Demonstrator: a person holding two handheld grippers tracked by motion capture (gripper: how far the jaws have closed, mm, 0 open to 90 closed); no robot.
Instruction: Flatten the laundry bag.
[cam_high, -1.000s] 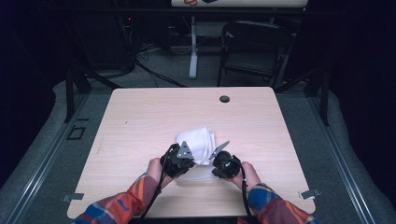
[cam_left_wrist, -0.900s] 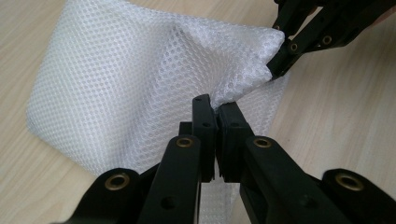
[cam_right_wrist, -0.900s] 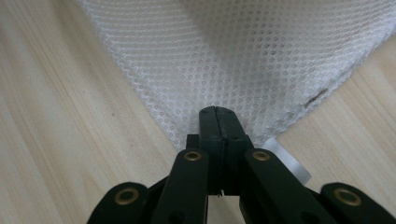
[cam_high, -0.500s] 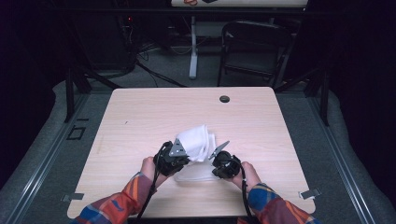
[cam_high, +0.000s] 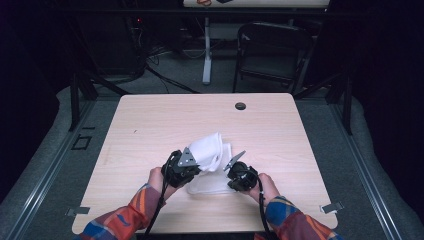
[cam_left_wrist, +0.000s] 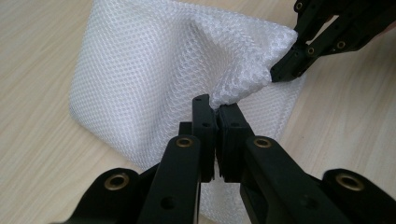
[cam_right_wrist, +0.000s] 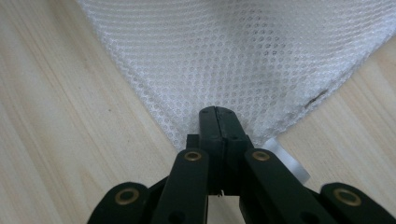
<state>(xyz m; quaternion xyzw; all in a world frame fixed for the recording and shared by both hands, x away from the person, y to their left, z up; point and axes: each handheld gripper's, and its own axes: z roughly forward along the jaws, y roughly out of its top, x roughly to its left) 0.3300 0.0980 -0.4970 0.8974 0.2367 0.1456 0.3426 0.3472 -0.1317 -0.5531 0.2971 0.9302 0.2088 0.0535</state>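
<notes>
White mesh cloth (cam_high: 210, 152) lies on the wooden counter (cam_high: 150, 125) near its 6 o'clock edge, partly lifted. Left tool (cam_high: 192, 162) pinches a raised fold at the cloth's 8 o'clock side; right tool (cam_high: 234, 163) pinches its 4 o'clock edge, jaws pressed together.

high: above, facing forward-down; gripper views: close; shared: mesh cloth (cam_high: 210, 150)
</notes>
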